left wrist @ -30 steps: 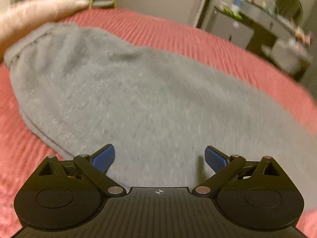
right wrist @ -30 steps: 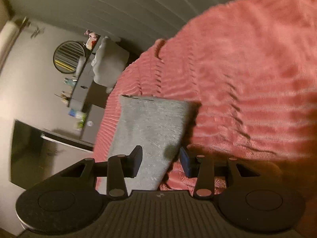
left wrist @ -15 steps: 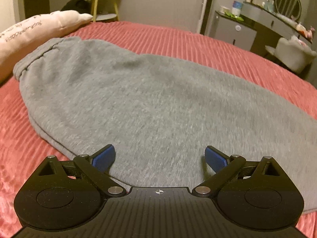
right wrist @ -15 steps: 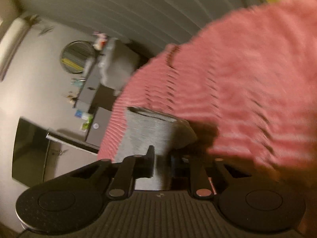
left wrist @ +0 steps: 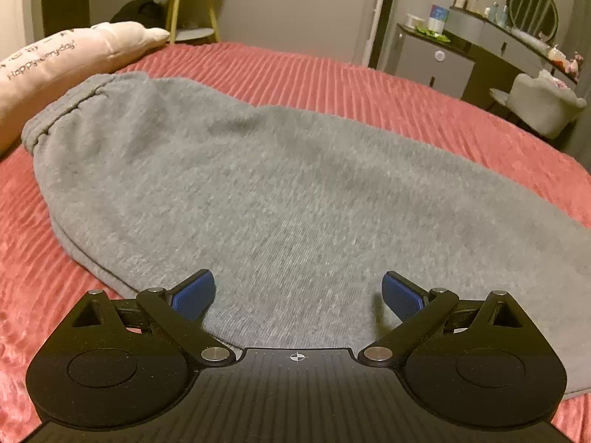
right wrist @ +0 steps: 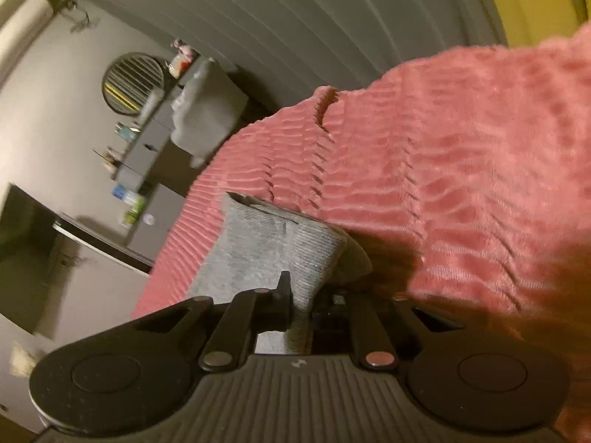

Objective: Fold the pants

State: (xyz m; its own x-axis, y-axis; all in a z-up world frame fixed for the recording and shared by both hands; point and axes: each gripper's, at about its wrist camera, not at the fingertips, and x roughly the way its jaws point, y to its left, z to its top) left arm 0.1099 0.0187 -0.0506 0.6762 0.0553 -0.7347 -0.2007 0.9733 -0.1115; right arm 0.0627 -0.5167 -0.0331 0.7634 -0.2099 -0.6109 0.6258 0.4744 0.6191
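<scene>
Grey sweatpants (left wrist: 295, 184) lie flat across a pink ribbed bedspread (left wrist: 369, 85), the elastic waistband (left wrist: 66, 110) at the far left. My left gripper (left wrist: 297, 293) hovers just over the near edge of the pants, jaws wide open, nothing between the blue pads (left wrist: 192, 295). In the tilted right wrist view, my right gripper (right wrist: 301, 299) is closing its jaws on the ribbed leg cuff (right wrist: 273, 243), and the fabric is pinched between them and lifted slightly off the bedspread (right wrist: 443, 184).
A pale pillow (left wrist: 55, 59) with writing lies at the bed's left edge beside the waistband. Beyond the bed stand a yellow side table (left wrist: 192, 3), a grey dresser (left wrist: 461, 59) with bottles and a round mirror, and a light chair (left wrist: 543, 107).
The right gripper's jaws have come together on the leg cuff, and that view has rolled and risen a little. The left gripper's view has steadied over the pants, jaws still open.
</scene>
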